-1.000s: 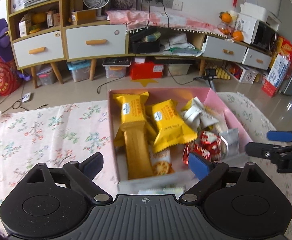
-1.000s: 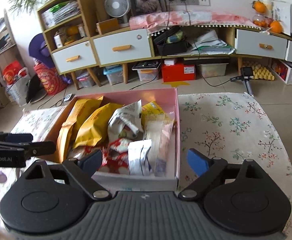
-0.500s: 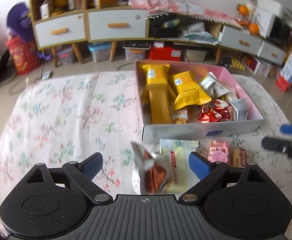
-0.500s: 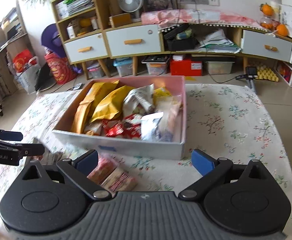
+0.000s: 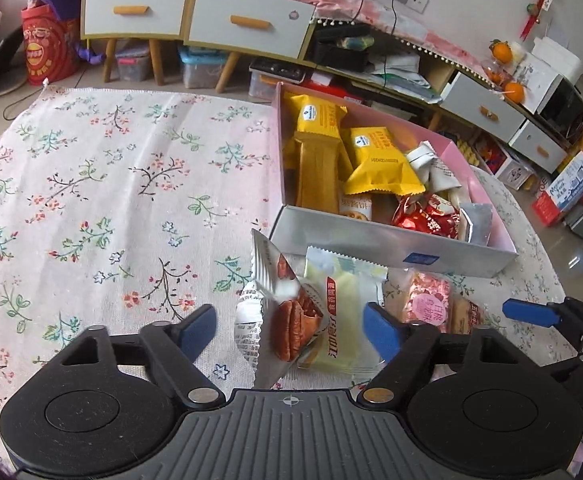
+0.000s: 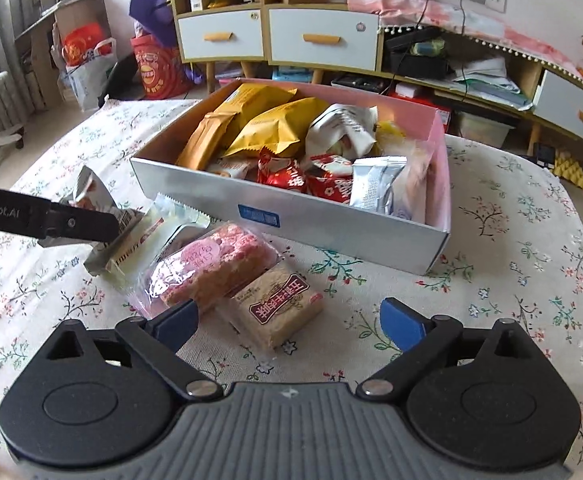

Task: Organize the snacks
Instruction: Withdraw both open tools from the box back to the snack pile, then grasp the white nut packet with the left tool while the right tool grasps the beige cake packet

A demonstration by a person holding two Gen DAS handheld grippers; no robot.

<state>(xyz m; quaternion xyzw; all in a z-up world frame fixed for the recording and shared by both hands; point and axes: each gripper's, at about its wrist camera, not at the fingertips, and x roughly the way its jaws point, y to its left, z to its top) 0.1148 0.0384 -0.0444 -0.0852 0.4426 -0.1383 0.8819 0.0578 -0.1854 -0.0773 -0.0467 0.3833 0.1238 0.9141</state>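
Lying in a loose row on the floral cloth of the desk, just before the near wall of the snack box, are four loose packets. In the left wrist view the silver nut-cake packet stands tilted on edge, its long axis running from near the gripper away toward the box, one corner pointing up. It leans against the pale green packet, which lies flat with its serrated end toward the box.

The left gripper has just been closing, yet its jaws are still spread, with both those packets between the blue pads and neither pad pressing on them.

In the right wrist view the pink packet lies slantwise, its long axis running from lower left to upper right. The tan square packet touches it on the near side. The right gripper is spread wide, its jaws either side of the tan packet and clear of it.

Behind the desk stand a wooden drawer cabinet, a low shelf under a pink cloth, and storage bins on the tiled floor.
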